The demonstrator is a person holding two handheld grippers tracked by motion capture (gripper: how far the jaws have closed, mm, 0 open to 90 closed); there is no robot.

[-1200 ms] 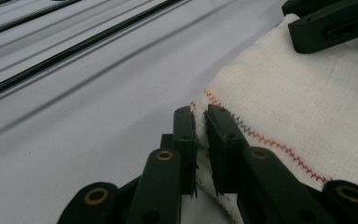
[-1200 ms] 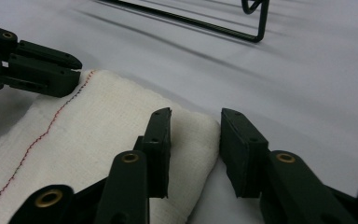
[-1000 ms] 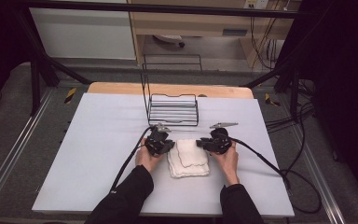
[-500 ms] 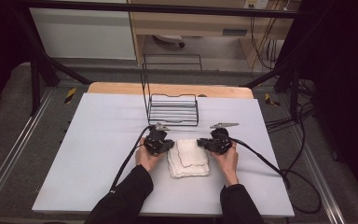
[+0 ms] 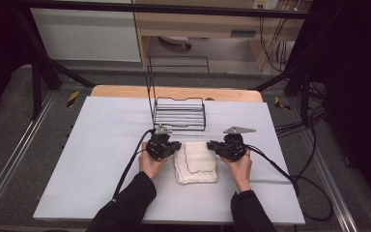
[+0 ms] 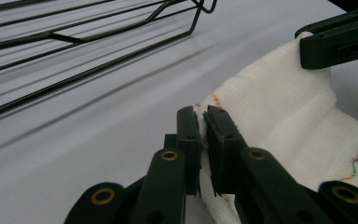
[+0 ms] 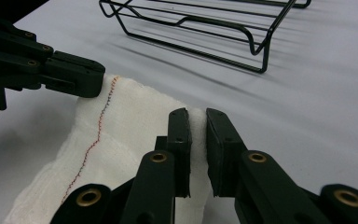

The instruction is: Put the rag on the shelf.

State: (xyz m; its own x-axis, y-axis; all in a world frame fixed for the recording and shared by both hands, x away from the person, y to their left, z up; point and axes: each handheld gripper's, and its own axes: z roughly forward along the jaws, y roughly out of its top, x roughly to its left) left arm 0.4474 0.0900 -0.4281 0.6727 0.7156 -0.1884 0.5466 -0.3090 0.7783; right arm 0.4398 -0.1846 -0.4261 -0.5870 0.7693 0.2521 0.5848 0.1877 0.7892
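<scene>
wire rack (image 5: pixel 179 113) just beyond both tools, bare table (image 5: pixel 101 145) left, right and near side

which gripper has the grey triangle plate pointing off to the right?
The right gripper: its grey plate juts right past the hand. The left gripper has a smaller plate sitting squarely on top. Both pinch the white cloth.

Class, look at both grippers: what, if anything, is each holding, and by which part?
Both hold the white cloth. The left gripper pinches its far left corner edge; the right gripper pinches its far right corner edge.
</scene>
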